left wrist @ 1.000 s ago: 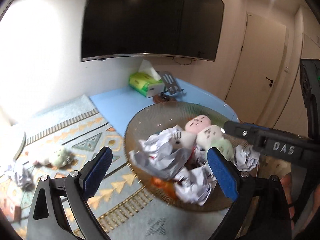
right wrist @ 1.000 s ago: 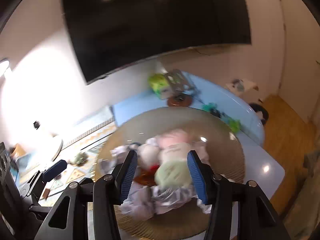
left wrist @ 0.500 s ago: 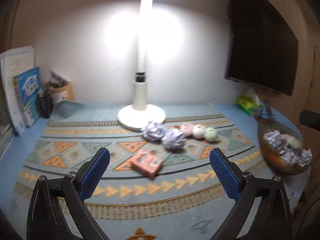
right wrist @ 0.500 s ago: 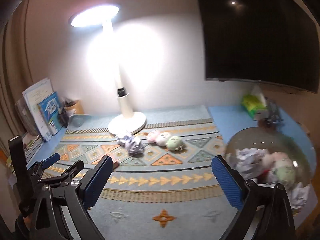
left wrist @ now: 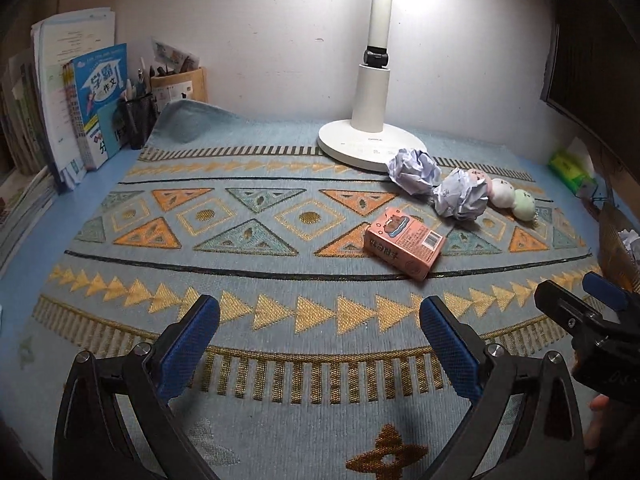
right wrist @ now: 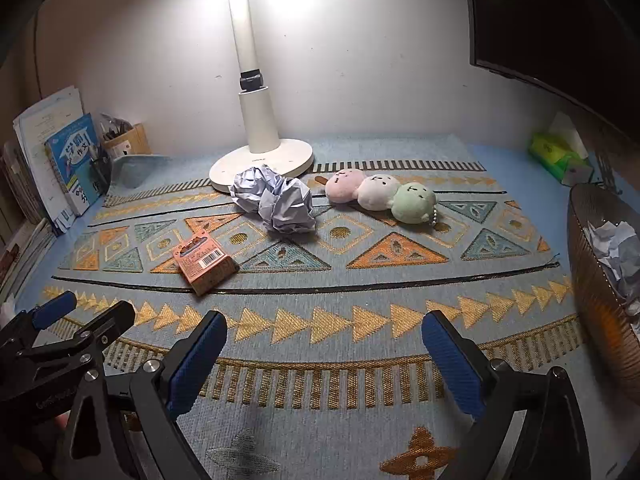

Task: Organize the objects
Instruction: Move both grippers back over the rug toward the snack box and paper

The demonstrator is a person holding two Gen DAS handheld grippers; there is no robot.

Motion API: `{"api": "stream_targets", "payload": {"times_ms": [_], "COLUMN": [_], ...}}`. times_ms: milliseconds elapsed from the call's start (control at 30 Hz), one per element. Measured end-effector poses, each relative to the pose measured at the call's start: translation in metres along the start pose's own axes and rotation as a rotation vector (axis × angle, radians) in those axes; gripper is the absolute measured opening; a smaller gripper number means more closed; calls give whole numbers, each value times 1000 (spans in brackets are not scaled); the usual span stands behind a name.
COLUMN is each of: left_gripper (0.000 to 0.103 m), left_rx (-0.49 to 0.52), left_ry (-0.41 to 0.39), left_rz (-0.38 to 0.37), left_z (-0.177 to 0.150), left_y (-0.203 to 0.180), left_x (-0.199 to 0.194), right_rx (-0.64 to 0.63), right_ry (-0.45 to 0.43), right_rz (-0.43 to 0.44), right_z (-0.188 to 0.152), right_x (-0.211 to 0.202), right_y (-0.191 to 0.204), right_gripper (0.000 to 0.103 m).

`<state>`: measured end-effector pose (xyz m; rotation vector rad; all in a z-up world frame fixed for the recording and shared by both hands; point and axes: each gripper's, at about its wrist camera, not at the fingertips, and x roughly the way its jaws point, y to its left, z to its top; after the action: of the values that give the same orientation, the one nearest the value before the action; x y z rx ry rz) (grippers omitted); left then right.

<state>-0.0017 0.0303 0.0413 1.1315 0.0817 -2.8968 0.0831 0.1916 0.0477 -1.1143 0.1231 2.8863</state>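
Both grippers — left (left wrist: 318, 344) and right (right wrist: 324, 354) — hang side by side over the mat (right wrist: 360, 280) with jaws wide apart and empty, while the pink box (left wrist: 404, 248), two paper balls (right wrist: 274, 200) and plush (right wrist: 380, 194) lie beyond by the lamp (right wrist: 262, 152) — the bowl (right wrist: 596, 280) at far right.

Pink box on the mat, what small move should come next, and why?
Probably ease the left claw forward toward the pink box: it is open and empty, the box lies loose on the mat just ahead, and the bowl already holds crumpled paper.
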Motion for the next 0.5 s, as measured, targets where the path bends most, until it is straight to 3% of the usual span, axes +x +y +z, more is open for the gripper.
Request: {"api": "stream_targets", "payload": {"times_ms": [100, 500], "left_gripper": [100, 102], "left_rx": [21, 33], "left_ry": [-16, -30], "left_rz": [28, 5], "left_z": [-1, -1], "left_y": [-4, -4], "left_x": [-3, -6], "right_rx": [-33, -55], "right_ry": [14, -14], "right_rz": [-26, -58], "right_z": [0, -4], "right_x": [3, -3], "right_y": [6, 11], "right_gripper": [98, 103]}}
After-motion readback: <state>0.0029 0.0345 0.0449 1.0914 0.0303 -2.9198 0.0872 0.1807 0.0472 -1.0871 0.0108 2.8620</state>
